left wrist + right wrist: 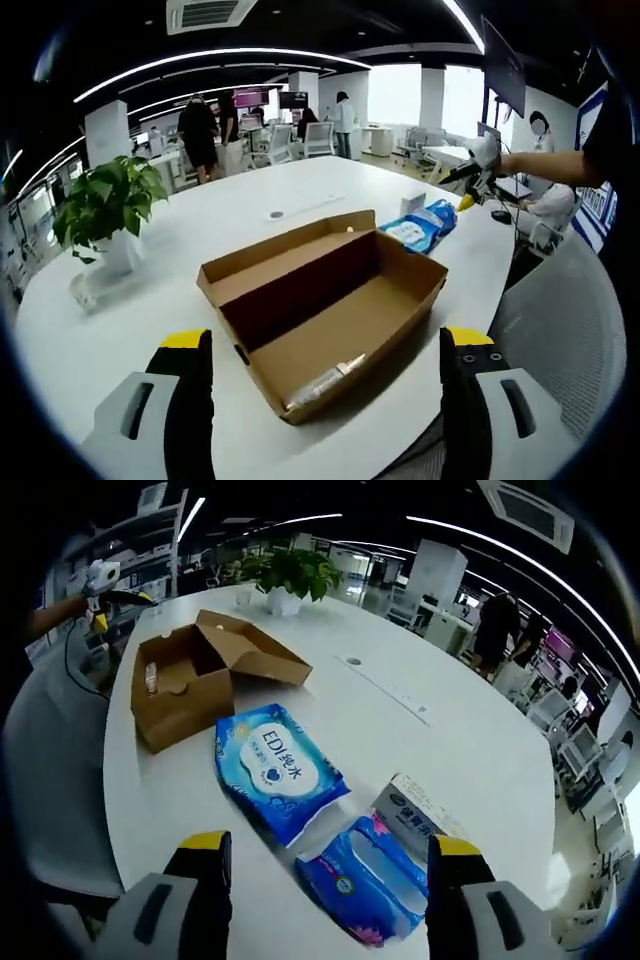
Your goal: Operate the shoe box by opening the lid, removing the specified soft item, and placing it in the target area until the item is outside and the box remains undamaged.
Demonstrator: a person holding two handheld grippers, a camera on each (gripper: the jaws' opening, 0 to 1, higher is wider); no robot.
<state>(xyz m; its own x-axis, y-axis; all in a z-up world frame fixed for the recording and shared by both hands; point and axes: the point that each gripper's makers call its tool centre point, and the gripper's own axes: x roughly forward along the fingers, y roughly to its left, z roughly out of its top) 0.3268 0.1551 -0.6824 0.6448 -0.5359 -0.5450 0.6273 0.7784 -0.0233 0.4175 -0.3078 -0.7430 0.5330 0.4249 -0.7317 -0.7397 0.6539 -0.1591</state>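
The brown cardboard shoe box [330, 310] lies on the white table with its lid folded back to the left. A small clear packet [325, 380] rests in its near corner. My left gripper [325, 338] hovers open just in front of the box, nothing between its jaws. Beyond the box lie blue soft wipe packs [420, 228], and a person's arm holds my right gripper [470, 180] past them. In the right gripper view, my right gripper [330, 845] is open above a blue wipes pack [275, 765] and a second blue pack [365, 880]. The open box [185, 675] sits farther left.
A small white carton [415, 815] lies beside the packs. A potted plant [105, 205] [290, 575] stands on the table. A grey mesh chair [560, 330] sits at the table's edge. People stand among desks in the background.
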